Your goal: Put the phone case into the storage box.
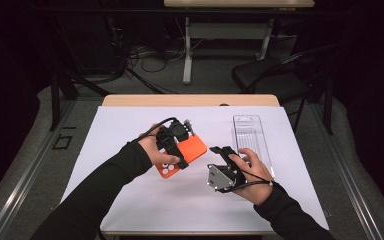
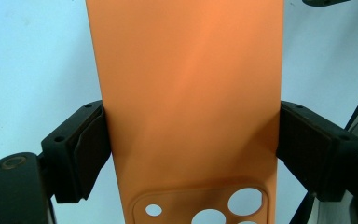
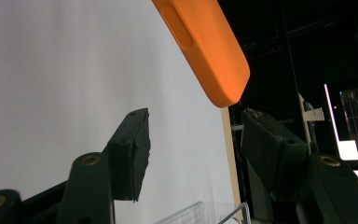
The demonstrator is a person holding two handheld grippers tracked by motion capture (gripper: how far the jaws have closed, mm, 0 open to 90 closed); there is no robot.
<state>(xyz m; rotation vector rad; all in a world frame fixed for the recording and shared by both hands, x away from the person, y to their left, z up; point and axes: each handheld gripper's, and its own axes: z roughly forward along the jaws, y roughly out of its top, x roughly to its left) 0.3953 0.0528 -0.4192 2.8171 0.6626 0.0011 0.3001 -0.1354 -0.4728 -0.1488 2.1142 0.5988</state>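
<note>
Orange phone case (image 2: 186, 93), light and flexible, sits clamped across its long edges in the left tool (image 1: 172, 142), raised mid-worktop (image 1: 130, 125). Right tool (image 1: 220, 160) gapes empty nearby; grip edges only.

The high view looks forward and down from above the person's side onto the white-covered table (image 1: 130, 200). The left gripper view sits very close behind the orange phone case (image 2: 186, 93), facing its back. The right gripper view looks along the tabletop, apparently tilted, sharing that case (image 3: 205, 51) and the clear tray (image 3: 186, 215)
</note>
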